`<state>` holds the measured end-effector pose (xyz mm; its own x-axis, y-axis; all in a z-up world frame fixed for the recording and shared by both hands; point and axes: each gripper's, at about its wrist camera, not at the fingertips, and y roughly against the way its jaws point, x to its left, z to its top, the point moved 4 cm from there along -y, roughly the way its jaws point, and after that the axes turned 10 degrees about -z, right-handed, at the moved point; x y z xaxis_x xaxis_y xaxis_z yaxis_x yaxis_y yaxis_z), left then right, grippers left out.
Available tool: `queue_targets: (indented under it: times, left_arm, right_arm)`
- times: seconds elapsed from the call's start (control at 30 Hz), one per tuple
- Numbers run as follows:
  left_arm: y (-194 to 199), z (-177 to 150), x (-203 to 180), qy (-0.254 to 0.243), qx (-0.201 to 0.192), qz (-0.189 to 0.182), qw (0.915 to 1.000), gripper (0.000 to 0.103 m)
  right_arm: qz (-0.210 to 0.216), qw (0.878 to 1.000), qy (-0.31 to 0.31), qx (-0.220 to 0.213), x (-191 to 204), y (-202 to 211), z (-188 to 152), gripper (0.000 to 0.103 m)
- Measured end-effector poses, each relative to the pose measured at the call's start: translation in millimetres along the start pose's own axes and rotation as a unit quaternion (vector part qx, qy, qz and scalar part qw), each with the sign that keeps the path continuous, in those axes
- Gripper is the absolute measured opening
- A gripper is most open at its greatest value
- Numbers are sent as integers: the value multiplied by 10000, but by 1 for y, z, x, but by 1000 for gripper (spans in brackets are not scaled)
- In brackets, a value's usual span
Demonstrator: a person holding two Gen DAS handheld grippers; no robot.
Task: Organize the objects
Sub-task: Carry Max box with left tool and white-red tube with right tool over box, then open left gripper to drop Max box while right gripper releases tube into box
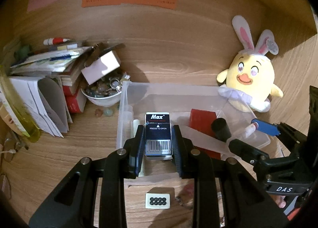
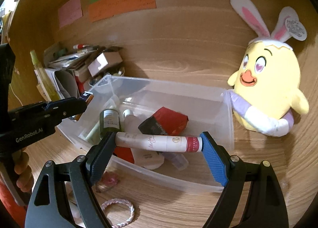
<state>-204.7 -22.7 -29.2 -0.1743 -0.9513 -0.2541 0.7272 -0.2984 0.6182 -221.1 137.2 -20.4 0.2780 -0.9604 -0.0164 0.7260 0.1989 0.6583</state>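
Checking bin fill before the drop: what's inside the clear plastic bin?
In the clear plastic bin: green bottle, red packet, white bottle, small clear bottle. The held tube hides whatever lies beneath it.

My left gripper (image 1: 158, 140) is a black, matte plastic frame with slotted arms, silver round screws at the pivots and dark blue ribbed pads. My right gripper (image 2: 159, 142) is built alike, with brighter blue ribbed pads (image 2: 213, 158). White lettering reads "GenRobot.AI" on one handle, "DAS" on the other.
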Motion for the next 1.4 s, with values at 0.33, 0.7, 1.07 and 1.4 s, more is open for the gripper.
queue_targets:
  times: [0.33, 0.7, 1.07, 1.4]
  left_arm:
    - [-10, -6, 0, 58, 163, -10, 9998, 27]
    - [5, -6, -13, -116, 112, -152, 9998, 49]
    - [39, -11, -17, -261, -106, 11, 9996, 82]
    - [60, -20, -14, -270, -165, 84, 9995, 90]
  right_arm:
    - [-34, 9997, -126, 221, -6, -12, -5, 84]
    - [-207, 9995, -90, 238, -8, -14, -4, 84]
    - [-293, 9995, -4, 123, -7, -3, -1, 86]
    - [-204, 9997, 64, -102, -6, 25, -1, 97]
